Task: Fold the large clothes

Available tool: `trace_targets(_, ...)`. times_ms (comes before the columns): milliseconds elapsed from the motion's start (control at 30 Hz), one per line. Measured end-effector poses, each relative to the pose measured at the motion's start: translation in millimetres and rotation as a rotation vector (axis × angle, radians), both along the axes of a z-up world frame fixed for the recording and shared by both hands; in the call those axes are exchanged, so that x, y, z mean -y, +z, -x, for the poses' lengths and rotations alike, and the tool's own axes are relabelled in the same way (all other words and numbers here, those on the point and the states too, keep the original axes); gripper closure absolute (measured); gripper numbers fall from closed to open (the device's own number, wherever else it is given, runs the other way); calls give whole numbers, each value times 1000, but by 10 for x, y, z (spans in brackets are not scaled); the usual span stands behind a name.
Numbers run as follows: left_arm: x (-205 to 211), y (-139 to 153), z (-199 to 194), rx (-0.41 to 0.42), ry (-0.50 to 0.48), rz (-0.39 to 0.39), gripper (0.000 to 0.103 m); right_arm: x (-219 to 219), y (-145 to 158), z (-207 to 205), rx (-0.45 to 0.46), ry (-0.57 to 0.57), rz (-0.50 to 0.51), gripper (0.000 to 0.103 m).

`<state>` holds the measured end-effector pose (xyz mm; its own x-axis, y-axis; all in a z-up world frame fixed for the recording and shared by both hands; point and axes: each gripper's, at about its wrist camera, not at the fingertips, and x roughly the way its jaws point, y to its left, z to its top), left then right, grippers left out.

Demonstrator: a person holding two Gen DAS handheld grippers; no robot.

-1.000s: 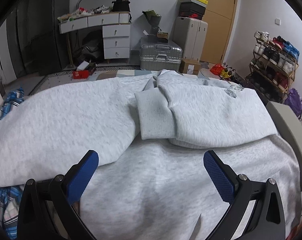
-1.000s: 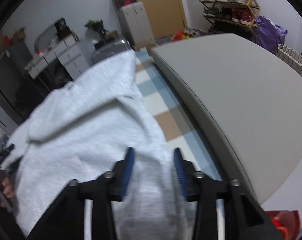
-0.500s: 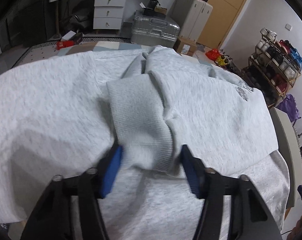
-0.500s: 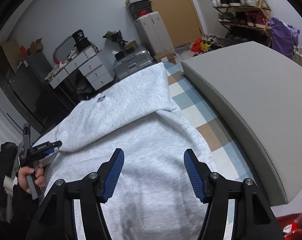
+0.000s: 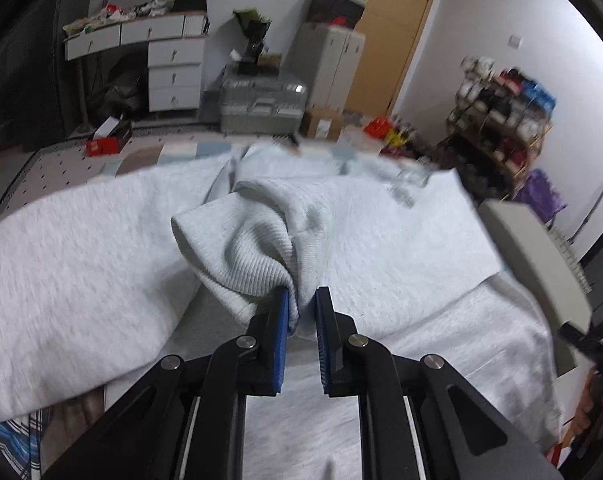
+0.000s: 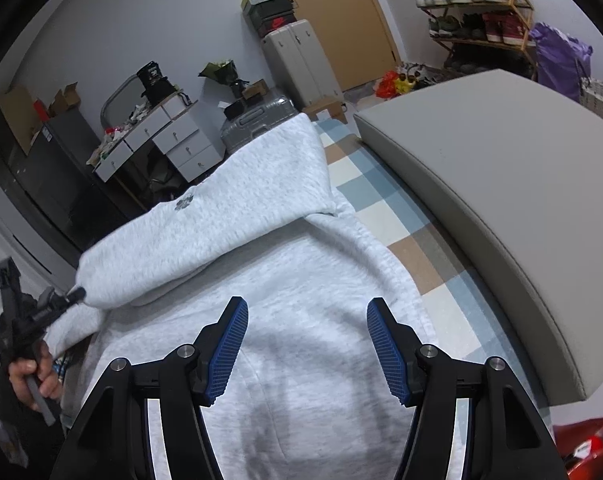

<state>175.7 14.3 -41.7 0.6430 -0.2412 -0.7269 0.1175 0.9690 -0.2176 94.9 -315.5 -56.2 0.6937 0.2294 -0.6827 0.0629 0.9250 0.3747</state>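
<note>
A: Where was the sweatshirt lying?

B: The pale grey sweatshirt was spread flat over the checked bedcover, ahead of and below both pairs of fingers. One sleeve was folded across its body.

A: What had the left gripper done?

B: Its blue fingers had just been closing, and they were clenched on the ribbed cuff of that sleeve. The cuff bunched up just ahead of the tips, with a fold of cloth squeezed between them. The view there was blurred.

A: And the right gripper?

B: Released. Its fingers stood well apart above the lower part of the sweatshirt, with nothing between them. I could not tell whether the tips touched the cloth.

A: Anything to the sides?

B: To the right of the right fingers lay a big grey cushion, resting beside the sweatshirt. Far left of them, a hand gripped the handle of the left gripper, whose tip met the sleeve end.

A: And beyond?

B: Past the fingers, across the room, stood a white dresser, a silver suitcase and a shoe rack.
</note>
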Motion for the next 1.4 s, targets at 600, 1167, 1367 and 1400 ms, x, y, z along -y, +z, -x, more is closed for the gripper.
trace_targets(600, -334, -351, -510, -73, 151, 4, 44, -178, 67, -89, -3, 53, 6, 39)
trace_targets(1167, -367, -220, -283, -57, 180, -50, 103, -212, -11, -104, -38, 37, -3, 39)
trace_targets(1367, -412, -245, -168, -58, 157, 95, 71, -226, -36, -75, -39, 45, 10, 35)
trace_targets(1400, -383, -266, -155, -64, 129, 117, 34, -209, -45, -82, -40, 42, 3, 35)
